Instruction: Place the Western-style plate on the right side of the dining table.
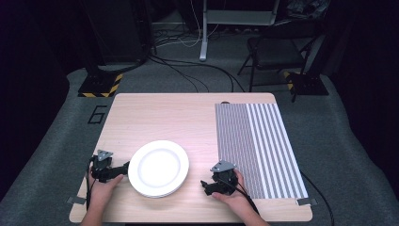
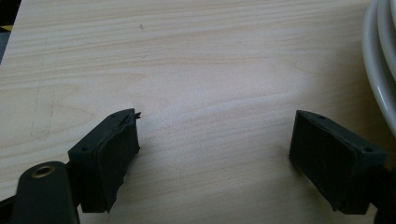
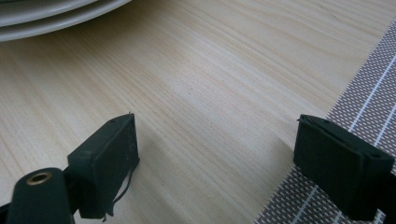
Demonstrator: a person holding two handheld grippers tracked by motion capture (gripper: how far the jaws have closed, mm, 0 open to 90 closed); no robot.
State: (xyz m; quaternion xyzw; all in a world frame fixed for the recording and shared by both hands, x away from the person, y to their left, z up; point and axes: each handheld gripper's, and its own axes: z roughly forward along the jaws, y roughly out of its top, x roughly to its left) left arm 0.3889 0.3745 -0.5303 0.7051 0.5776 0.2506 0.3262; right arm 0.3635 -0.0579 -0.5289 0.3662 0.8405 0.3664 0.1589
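With both tools wide and empty, my left tool (image 1: 126, 166) just beside the plates (image 1: 158, 167) in the lower middle and my right tool (image 1: 203, 184) near the mat (image 1: 256, 146), I should slide one jaw under the rim.

The pale wood-grain bench (image 1: 155, 117) has a smooth, matt laminate look with fine streaks. The round white glazed plates (image 1: 158, 168) look like glossy ceramic, while the grey-and-white striped woven placemat (image 1: 256, 146) has a fine dotted, textured weave. The black pads (image 2: 112, 158) of the left hand-held gripper (image 2: 215, 149) look like dull, slightly frayed rubber.
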